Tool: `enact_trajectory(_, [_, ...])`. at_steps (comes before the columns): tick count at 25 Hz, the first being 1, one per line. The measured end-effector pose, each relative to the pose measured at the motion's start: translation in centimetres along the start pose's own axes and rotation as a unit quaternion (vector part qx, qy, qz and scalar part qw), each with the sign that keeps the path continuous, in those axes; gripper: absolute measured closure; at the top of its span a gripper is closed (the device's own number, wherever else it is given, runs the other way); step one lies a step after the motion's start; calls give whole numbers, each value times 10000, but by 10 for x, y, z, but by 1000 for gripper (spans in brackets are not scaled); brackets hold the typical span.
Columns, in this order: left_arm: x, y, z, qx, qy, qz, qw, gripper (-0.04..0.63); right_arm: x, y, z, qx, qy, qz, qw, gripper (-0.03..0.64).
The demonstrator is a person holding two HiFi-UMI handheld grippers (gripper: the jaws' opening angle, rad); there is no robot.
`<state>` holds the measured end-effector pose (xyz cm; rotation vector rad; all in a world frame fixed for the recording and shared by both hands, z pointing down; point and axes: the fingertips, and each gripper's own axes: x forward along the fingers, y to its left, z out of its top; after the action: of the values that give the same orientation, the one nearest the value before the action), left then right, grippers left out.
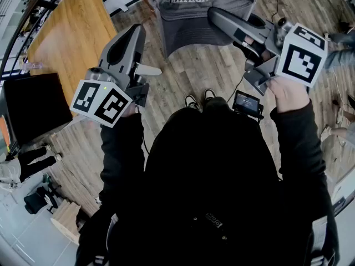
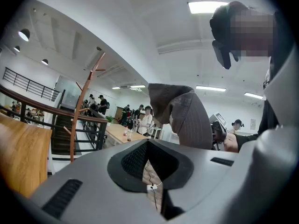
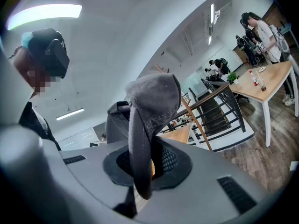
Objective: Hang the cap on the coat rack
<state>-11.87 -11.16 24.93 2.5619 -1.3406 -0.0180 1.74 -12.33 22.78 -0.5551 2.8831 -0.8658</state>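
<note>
The right tool point(image 3: 143, 166) pinches only the brim of the grey fabric cap point(image 3: 154, 94), held aloft well apart from the reddish wooden coat rack point(image 2: 80, 115) — the left tool point(image 2: 148, 164) seems closed, empty — so the dangling cap could slip free

We look steeply down from the head, close above the left hand-held gripper point(image 1: 136, 33) and the right hand-held gripper point(image 1: 214, 15), onto the wooden floor point(image 1: 222, 65). Each gripper camera sits low behind its jaws, tilted up at the ceiling point(image 2: 140, 31). Both share the cap point(image 3: 154, 97), very near, and the far coat rack point(image 2: 83, 101).
</note>
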Motion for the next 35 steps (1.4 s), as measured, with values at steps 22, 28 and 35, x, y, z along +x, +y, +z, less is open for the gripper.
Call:
enact_trajectory(22, [1,-5,0,53,6,0,10000,592,2,-1,-3,7,65,44,10000,577])
enact_trajectory(28, [-2,-2,-1,56,42,75,9999,592,2,0,-1,58,-6,122,9999,577])
enact_trajectory(35, [1,-2,0,144,87,38,9999,592,2,1,-2,53,-52,210,9998,577])
